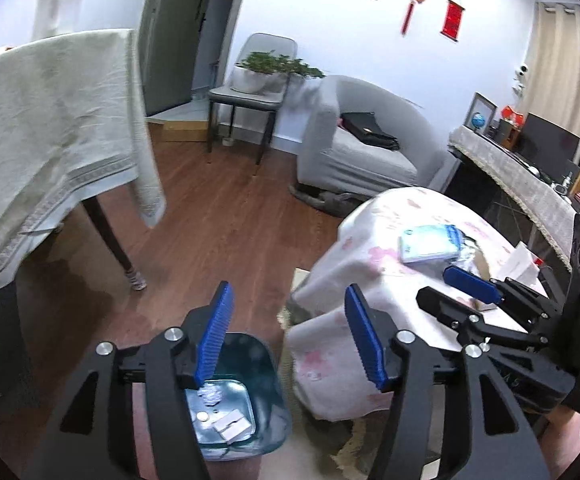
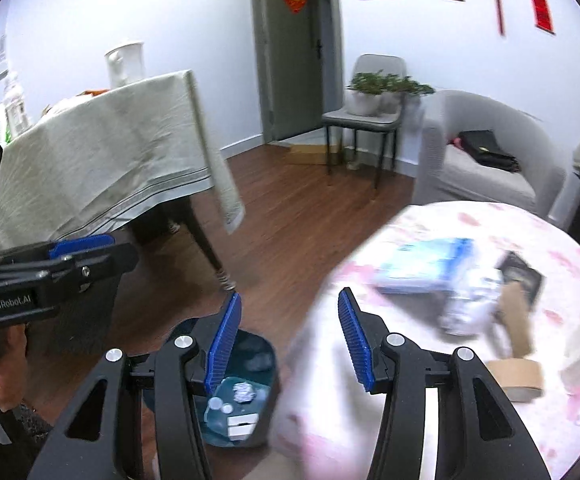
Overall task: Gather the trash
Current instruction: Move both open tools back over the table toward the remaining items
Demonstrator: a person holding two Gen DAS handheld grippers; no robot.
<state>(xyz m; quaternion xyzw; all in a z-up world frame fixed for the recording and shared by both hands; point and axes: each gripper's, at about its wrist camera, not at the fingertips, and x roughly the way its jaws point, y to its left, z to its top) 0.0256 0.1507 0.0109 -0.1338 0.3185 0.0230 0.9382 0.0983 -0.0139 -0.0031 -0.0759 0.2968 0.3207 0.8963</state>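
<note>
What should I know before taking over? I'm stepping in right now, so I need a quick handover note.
Left gripper: open, empty, above the bin.
Right gripper: open, empty, between the bin and the low table.
Trash bin: on the floor beside the low table, already holding several small scraps.
Left on the table: blue-and-white packet, crumpled clear wrapper, brown cardboard pieces.
Next, probably: pick those up and drop them in the bin.
</note>
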